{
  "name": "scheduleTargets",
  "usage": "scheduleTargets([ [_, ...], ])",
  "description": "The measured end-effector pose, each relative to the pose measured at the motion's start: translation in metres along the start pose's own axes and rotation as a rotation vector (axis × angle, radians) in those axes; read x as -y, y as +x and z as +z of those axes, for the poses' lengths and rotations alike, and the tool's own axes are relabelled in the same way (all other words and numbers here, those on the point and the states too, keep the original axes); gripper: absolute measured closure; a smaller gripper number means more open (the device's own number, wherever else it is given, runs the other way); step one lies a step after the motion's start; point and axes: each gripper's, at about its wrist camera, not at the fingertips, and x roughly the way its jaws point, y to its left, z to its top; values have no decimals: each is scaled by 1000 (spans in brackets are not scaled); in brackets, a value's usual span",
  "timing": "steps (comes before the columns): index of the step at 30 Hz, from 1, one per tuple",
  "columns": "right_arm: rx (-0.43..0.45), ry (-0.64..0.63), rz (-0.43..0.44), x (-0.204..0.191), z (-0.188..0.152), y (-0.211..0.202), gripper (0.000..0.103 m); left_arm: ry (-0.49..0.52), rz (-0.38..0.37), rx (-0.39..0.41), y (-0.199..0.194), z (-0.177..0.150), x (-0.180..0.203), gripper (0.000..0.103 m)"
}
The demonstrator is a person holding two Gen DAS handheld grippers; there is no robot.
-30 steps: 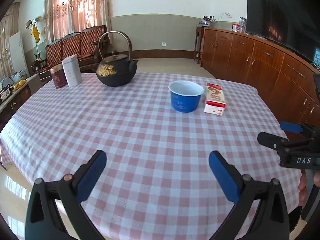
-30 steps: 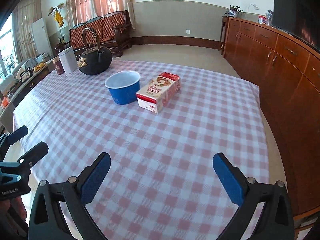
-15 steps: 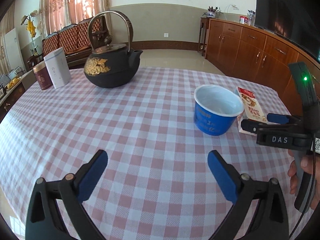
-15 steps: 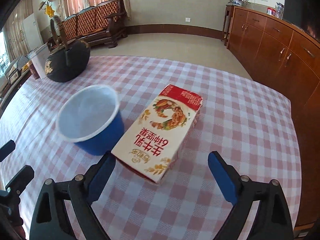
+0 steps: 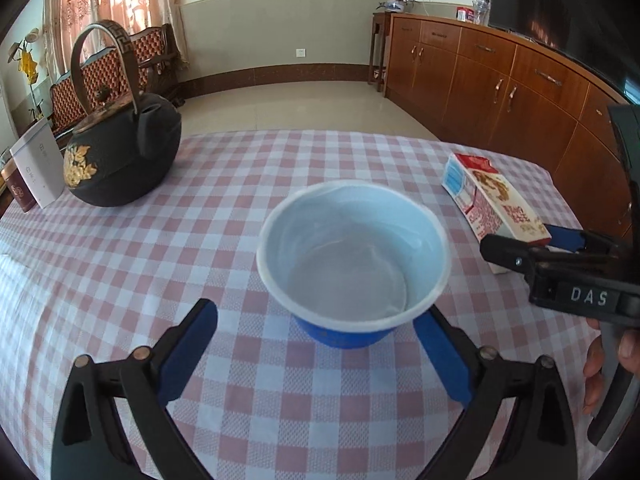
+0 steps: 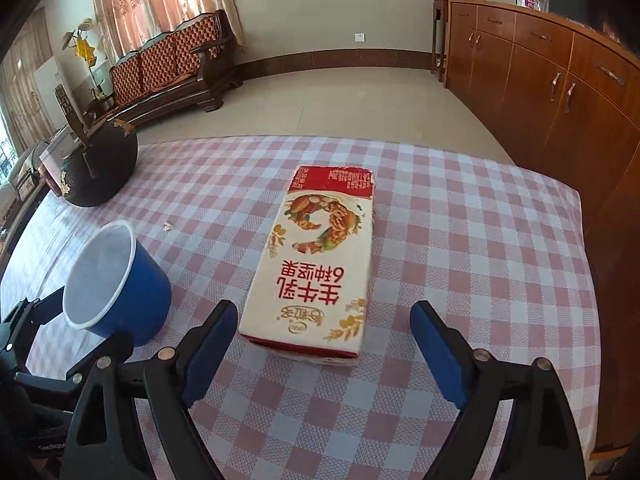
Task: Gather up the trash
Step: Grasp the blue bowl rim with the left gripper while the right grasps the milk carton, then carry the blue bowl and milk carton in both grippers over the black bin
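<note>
The checked counter (image 6: 460,240) lay mostly bare, with free cloth toward twelve o'clock. The carton (image 6: 316,264) lay flat at centre, its near end between the right tool (image 6: 324,344), whose jaws, unclenched, had just been narrowing, probably to straddle it. At nine o'clock the left tool (image 5: 316,344), released, bracketed the blue cup (image 5: 352,256).

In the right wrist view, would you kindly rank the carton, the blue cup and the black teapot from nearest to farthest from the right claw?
1. Carton: lying flat straight ahead, its near end just ahead of the open right claw.
2. Blue cup: left of the carton, a little farther off.
3. Black teapot: far left, towards the back of the table.
</note>
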Motion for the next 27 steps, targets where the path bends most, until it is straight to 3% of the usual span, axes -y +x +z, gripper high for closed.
scheduleTargets([
  [5, 6, 12, 19, 2, 8, 7, 21, -31, -17, 10, 7, 12, -5, 6],
  [6, 5, 20, 20, 5, 9, 7, 27, -34, -15, 13, 8, 14, -4, 6],
  [7, 0, 31, 30, 9, 10, 7, 44, -36, -19, 16, 9, 15, -3, 6],
  [14, -7, 54, 37, 22, 16, 8, 44, -33, 9, -19, 28, 29, 4, 7],
  [15, -9, 51, 23, 23, 16, 8, 43, -48, 4, -28, 31, 30, 0, 9],
  [16, -9, 46, 26, 24, 16, 7, 44, -57, -12, -38, 33, 30, -3, 27],
  [20, 9, 23, 25, 25, 8, -4, 46, -70, -37, -12, 24, 25, -10, 27],
  [27, 52, 45, 36, 35, -21, -37, 49, 19, -23, 37, -8, 1, 5, 27],
])
